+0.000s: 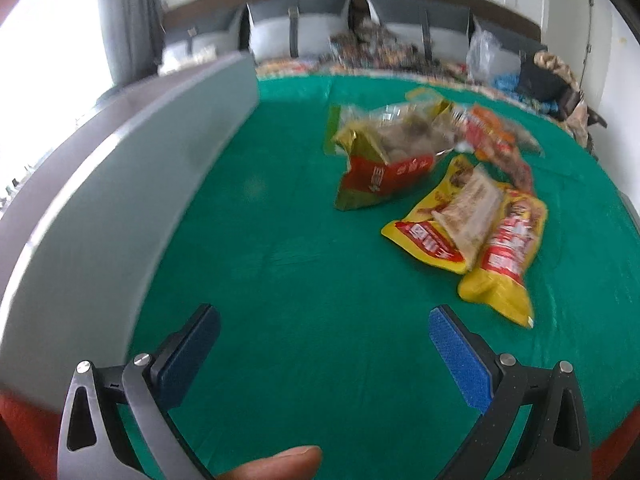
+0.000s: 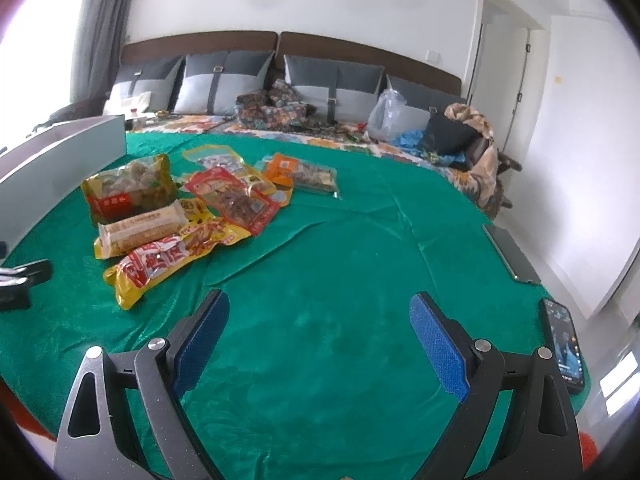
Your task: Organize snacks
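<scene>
Several snack packets lie in a loose pile on the green cloth [image 2: 340, 260]. A green-gold bag with a red label [image 1: 380, 160] [image 2: 128, 188] is nearest the grey box [image 1: 160, 152] [image 2: 60, 160]. In front of it lie a beige bar packet [image 1: 468, 212] [image 2: 144, 228] and yellow-red packets [image 1: 508, 248] [image 2: 168, 260]. A red packet [image 2: 236, 196] and an orange packet [image 2: 300, 172] sit farther back. My left gripper [image 1: 324, 320] is open above bare cloth, left of the pile. My right gripper [image 2: 320, 308] is open too, over bare cloth right of the pile. Its view shows the left gripper's fingers [image 2: 28, 272] at the left edge.
The tall grey box wall runs along the left side of the cloth. Two phones [image 2: 512, 256] [image 2: 564, 344] lie at the right edge. Pillows [image 2: 224, 84], a plastic bag [image 2: 386, 114] and clothes lie on the bed behind. A thumb [image 1: 280, 462] shows at the bottom.
</scene>
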The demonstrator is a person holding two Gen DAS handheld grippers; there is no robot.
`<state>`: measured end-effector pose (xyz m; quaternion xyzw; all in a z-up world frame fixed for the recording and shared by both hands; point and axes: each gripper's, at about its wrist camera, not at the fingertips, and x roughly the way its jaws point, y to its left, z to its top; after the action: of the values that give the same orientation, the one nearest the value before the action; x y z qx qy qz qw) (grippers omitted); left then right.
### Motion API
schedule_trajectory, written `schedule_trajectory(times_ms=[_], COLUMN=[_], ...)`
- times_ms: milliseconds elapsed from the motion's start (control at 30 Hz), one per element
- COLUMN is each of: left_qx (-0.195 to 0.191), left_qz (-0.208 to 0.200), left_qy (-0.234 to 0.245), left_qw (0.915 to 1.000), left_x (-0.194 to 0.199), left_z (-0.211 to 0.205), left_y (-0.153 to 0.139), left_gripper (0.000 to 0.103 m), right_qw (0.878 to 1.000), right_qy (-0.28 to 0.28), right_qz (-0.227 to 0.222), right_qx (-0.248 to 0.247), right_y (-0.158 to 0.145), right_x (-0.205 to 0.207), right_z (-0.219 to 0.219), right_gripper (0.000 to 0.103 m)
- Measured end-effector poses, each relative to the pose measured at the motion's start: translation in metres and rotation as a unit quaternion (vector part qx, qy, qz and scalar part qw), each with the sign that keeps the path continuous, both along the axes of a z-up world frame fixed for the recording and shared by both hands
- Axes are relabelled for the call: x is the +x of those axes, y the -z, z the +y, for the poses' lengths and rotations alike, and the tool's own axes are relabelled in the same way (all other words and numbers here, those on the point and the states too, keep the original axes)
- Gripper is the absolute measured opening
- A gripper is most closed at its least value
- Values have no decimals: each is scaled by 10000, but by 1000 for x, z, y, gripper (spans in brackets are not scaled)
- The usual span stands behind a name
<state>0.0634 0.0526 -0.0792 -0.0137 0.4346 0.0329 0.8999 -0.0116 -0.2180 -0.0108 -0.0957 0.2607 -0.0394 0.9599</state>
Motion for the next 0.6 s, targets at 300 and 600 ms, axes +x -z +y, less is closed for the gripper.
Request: schedule_trajectory(times_ms=[300, 600], left_qx=[-37, -80], left_qz=[228, 231], left_qy=[566, 566], left_qw=[9981, 9981], left_x=[74, 104], left_z=[-11, -10], left_y=[18, 16], left_gripper=[103, 103], right_qw=[9991, 9969], right_qy=[311, 676], right_qz=[89, 335], right_qx=[290, 203], right_y=[1, 19], right_x=[4, 36], right_z=[-23, -42], right_gripper=[94, 94])
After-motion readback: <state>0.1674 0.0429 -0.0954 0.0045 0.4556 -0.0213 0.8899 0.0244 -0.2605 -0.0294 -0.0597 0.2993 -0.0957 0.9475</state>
